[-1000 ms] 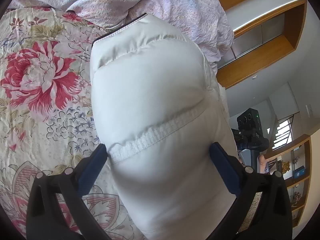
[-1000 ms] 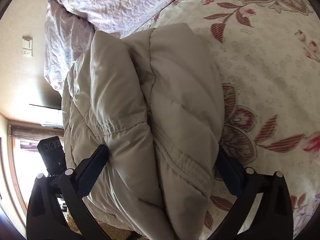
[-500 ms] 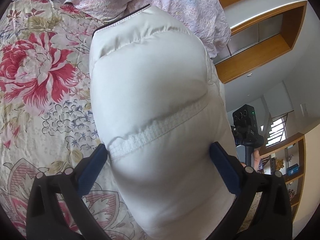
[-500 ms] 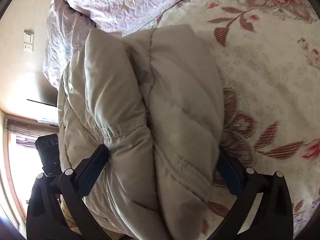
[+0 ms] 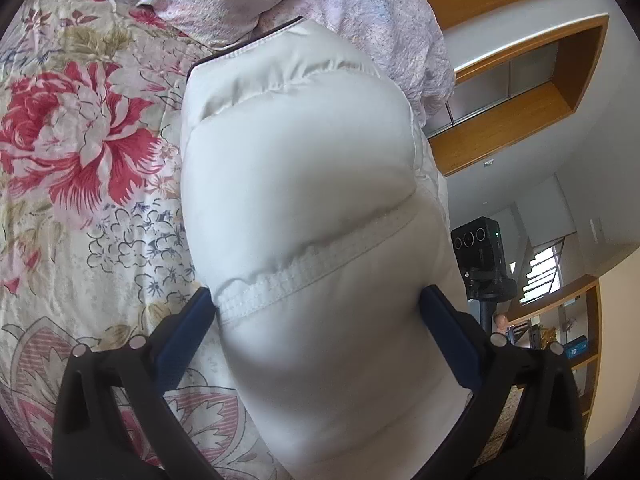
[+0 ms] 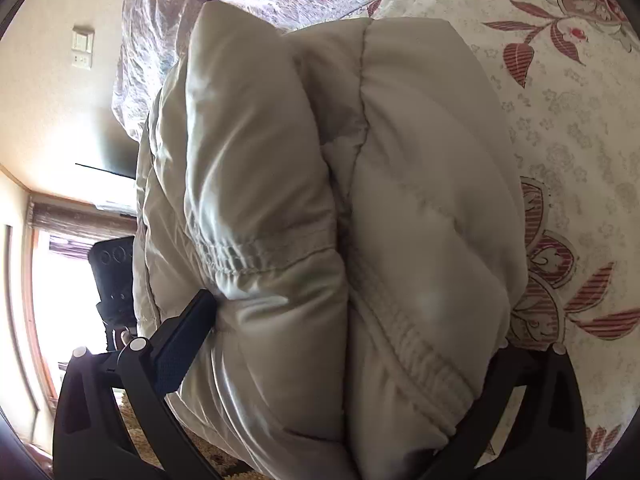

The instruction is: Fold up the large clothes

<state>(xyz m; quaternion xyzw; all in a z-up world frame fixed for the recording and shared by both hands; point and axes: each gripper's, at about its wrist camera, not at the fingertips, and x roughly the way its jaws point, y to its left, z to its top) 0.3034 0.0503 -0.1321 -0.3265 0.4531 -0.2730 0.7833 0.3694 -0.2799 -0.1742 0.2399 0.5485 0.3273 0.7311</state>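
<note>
Over the bed (image 5: pixel 80 216), near the edge with the crumpled lilac quilt (image 5: pixel 304 4), both grippers have a big wad of the white puffy jacket (image 5: pixel 304 184) wedged between their fingers. Left gripper (image 5: pixel 320 312) is spread wide but its pads press into the bundle either side of an elastic hem, so it's pinching the jacket. Right gripper (image 6: pixel 352 320) looks the same, clamped on two stacked folds, though one finger is buried under fabric. To me this is the carry/fold-over step: jacket seems bunched and mostly folded. Next move probably needs both sides lowered level onto the bed, then let go together so the layers don't spring apart.
</note>
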